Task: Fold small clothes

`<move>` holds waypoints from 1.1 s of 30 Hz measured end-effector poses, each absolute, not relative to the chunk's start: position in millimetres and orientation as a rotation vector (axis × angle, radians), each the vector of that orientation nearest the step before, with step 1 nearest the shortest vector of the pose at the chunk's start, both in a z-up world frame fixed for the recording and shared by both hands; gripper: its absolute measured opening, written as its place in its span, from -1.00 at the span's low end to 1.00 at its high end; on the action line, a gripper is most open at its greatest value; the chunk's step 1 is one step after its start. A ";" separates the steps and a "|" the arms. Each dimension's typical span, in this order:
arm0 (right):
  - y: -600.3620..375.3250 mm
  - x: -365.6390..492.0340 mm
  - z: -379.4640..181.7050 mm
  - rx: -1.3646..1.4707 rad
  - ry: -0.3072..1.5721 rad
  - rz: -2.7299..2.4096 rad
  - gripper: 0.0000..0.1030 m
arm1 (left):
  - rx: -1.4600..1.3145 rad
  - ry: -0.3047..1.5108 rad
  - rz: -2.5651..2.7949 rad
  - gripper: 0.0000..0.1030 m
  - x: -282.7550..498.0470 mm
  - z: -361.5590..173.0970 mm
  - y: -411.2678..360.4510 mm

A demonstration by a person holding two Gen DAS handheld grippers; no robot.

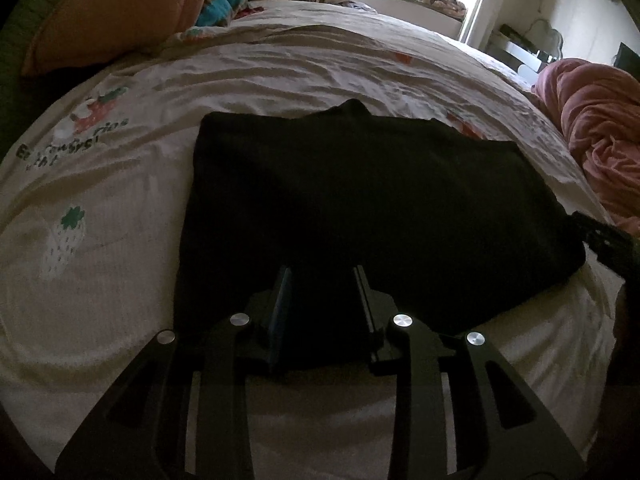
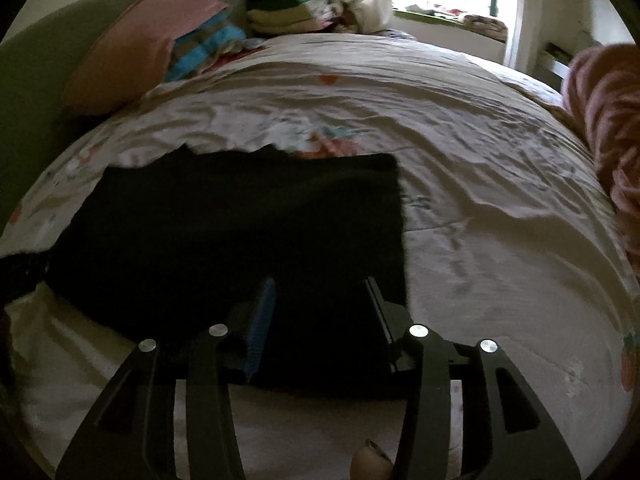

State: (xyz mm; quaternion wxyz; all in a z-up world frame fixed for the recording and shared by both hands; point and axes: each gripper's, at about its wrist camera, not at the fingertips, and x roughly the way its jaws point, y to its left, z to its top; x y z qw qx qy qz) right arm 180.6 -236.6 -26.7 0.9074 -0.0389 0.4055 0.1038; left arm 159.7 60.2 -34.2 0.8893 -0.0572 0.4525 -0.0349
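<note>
A black garment [image 1: 360, 200] [image 2: 240, 232] lies folded flat on the white printed bed sheet [image 1: 100, 280] [image 2: 500, 280]. My left gripper [image 1: 323, 276] hangs over its near edge towards the garment's left side, jaws a little apart, with dark cloth below the gap. My right gripper [image 2: 320, 286] stands over the near right corner of the garment with its jaws wider apart. Neither pair of pads presses on the cloth. The right gripper's black tip [image 1: 608, 240] shows at the garment's right corner in the left wrist view.
A pink pillow [image 1: 112, 12] [image 2: 136, 48] and a blue striped cloth [image 2: 204, 48] lie at the bed's head. A pink blanket [image 1: 600, 140] [image 2: 608, 120] is heaped at the right. Stacked folded clothes [image 2: 296, 8] sit by the window. A fingertip [image 2: 370, 464] shows below.
</note>
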 end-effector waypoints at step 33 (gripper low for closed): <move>-284.8 157.8 -50.3 -0.010 0.934 0.115 -0.35 | -0.149 0.950 -0.076 -0.41 144.4 -40.8 64.5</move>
